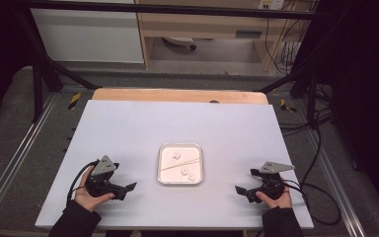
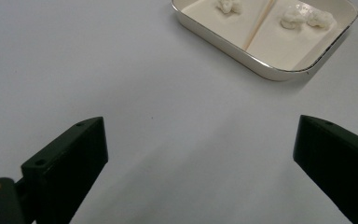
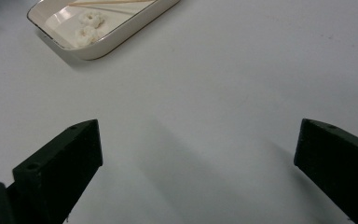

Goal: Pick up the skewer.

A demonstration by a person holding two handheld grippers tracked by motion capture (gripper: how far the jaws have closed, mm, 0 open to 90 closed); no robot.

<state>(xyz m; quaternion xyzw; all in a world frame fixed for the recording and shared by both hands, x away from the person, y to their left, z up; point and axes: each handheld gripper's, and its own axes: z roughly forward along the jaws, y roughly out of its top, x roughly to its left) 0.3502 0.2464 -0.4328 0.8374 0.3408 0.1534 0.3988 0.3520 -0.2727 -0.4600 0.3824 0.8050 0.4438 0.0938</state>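
A small white tray [image 1: 159, 165] with a metal rim lies in the middle of the white table [image 1: 128, 128]. In it are three little white lumps [image 1: 176, 155] and a thin wooden stick [image 1: 180, 164] laid slantwise. My left gripper [image 1: 127, 190] rests near the front left, open, jaws aimed at the tray. My right gripper [image 1: 243, 192] rests near the front right, open too. From the left gripper [image 2: 200, 135] the tray [image 2: 242, 56] sits ahead to the right, with the stick [image 2: 258, 23] and lumps [image 2: 292, 18]. From the right gripper [image 3: 198, 130] the tray [image 3: 121, 39] sits ahead left, lumps [image 3: 86, 33] inside.
A wooden board [image 1: 180, 95] edges the table's far side. Black frame bars [image 1: 44, 64] rise at both back corners. Cables [image 1: 321, 148] trail on the floor to the right. Bare table surface lies between each gripper and the tray.
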